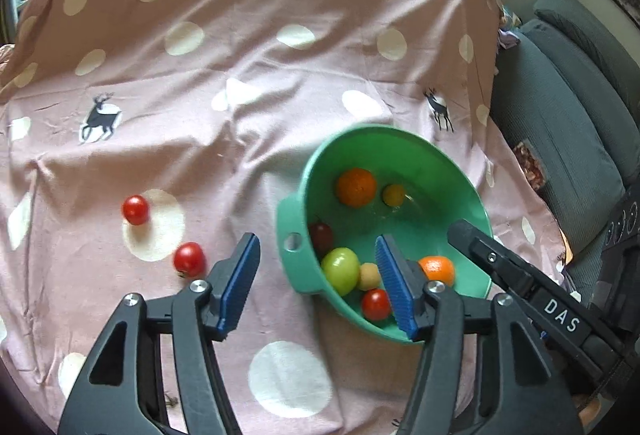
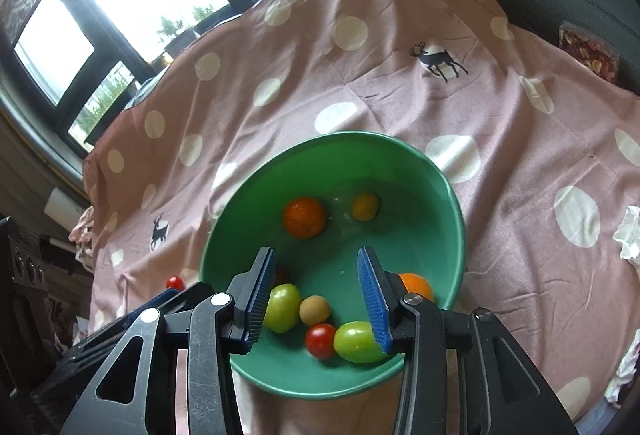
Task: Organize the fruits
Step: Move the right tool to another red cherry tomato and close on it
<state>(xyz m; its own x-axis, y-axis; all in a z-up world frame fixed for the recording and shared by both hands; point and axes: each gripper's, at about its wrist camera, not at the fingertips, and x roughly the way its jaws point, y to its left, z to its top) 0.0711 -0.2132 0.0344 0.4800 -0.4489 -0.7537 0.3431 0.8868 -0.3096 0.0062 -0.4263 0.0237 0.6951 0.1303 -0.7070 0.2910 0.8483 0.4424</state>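
Note:
A green bowl (image 1: 400,133) (image 2: 320,143) sits on the pink dotted cloth (image 1: 200,75). It holds two oranges (image 2: 305,217) (image 2: 416,285), two green tomatoes (image 2: 282,308) (image 2: 356,341), a red tomato (image 2: 320,340), a small yellow fruit (image 2: 365,207) and a beige one (image 2: 315,310). Two red tomatoes (image 1: 135,209) (image 1: 189,259) lie on the cloth left of the bowl. My left gripper (image 1: 316,247) is open over the bowl's left rim with nothing between its pads. My right gripper (image 2: 316,255) hangs open above the bowl's near side, holding nothing.
A grey cushioned seat (image 1: 568,139) borders the cloth on the right. Crumpled white paper (image 2: 628,235) lies at the cloth's right edge. Windows stand beyond the far edge. The right gripper's body (image 1: 520,275) reaches in over the bowl's right rim.

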